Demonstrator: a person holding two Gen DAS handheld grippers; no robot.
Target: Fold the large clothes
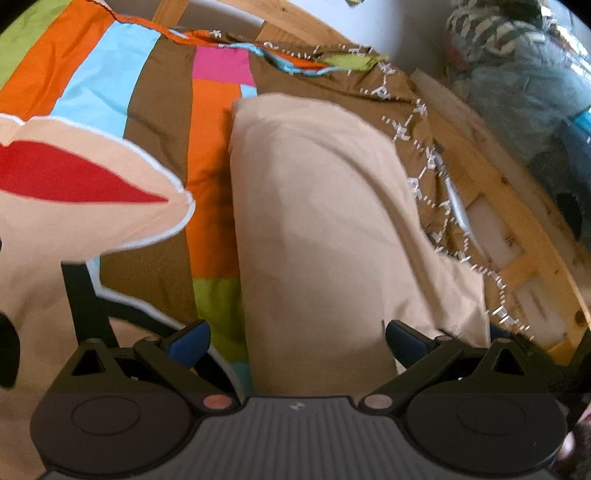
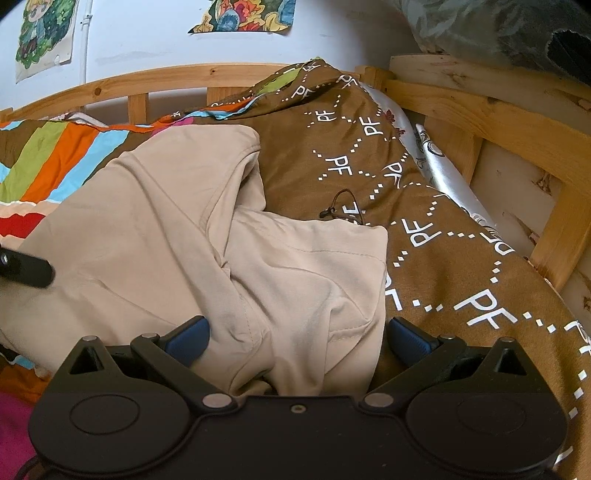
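A beige garment point(image 1: 325, 229) lies as a long folded strip on a colourful bedspread point(image 1: 162, 122). My left gripper point(image 1: 297, 345) is open just above its near end, one blue pad on each side of the cloth. In the right wrist view the beige garment point(image 2: 229, 254) is bunched in folds, with seams and a pocket flap showing. My right gripper point(image 2: 297, 339) stands open over the crumpled near end, and cloth lies between its blue pads point(image 2: 188, 341) without being pinched. A black part of the other gripper point(image 2: 26, 271) pokes in at the left edge.
The brown bedspread point(image 2: 424, 221) with white "PF" letters covers the bed. A wooden bed frame point(image 2: 517, 140) runs along the back and right. A thin dark cord point(image 2: 343, 208) lies on the spread. Posters point(image 2: 44, 33) hang on the wall. Bundled fabrics point(image 1: 517, 62) sit beyond the frame.
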